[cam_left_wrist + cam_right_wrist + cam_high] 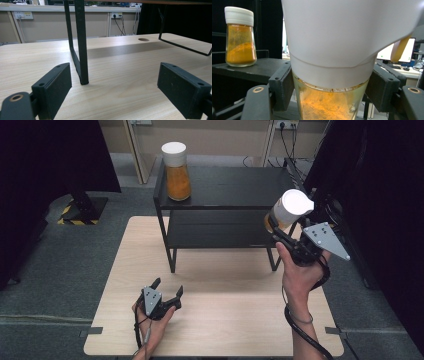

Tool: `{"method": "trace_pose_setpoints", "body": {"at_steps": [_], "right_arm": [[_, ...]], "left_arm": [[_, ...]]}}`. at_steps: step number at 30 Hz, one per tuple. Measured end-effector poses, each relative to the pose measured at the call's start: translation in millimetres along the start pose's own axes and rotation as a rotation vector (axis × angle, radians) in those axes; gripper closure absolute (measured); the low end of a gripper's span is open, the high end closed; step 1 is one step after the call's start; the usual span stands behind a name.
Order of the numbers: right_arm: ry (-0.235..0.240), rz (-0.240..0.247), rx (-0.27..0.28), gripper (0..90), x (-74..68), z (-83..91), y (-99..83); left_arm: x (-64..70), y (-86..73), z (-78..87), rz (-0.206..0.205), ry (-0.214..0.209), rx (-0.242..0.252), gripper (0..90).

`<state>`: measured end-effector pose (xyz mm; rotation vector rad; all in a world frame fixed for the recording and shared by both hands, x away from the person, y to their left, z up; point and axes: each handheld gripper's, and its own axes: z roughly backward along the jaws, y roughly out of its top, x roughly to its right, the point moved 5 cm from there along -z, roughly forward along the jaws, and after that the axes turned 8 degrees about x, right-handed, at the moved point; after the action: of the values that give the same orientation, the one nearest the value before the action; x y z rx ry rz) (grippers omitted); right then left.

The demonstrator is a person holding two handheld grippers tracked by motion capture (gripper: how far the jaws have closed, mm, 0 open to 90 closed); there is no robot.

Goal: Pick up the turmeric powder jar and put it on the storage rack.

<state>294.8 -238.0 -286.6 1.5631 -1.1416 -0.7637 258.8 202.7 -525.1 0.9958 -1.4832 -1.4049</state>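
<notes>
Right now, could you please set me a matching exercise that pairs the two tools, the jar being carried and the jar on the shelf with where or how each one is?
Things:
1. left tool
2. right tool
3. held jar
4. shelf jar

Places or states:
A. stands upright at the left end of the black shelf's top
B. lifted beside the shelf's right end, tilted
C. open, low over the wooden table
D. shut on a glass body just under a white cap

Pairs: 1-C, 2-D, 3-B, 4-A
</notes>
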Motion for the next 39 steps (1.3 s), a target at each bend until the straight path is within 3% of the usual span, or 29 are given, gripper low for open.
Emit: {"method": "trace_pose_setpoints", "body": {"at_steps": [18, 39], "right_arm": [[-0.028, -0.007, -0.007, 30.9, 4.8, -31.8, 24.2], [-0.085, -0.007, -0.098, 30.9, 18.8, -93.2, 41.5]], "left_arm": [[0.1, 0.0, 0.1, -0.001, 0.0, 0.0, 11.7], [-0.6, -0.2, 0.3, 0.003, -0.001, 0.002, 11.6]]}}
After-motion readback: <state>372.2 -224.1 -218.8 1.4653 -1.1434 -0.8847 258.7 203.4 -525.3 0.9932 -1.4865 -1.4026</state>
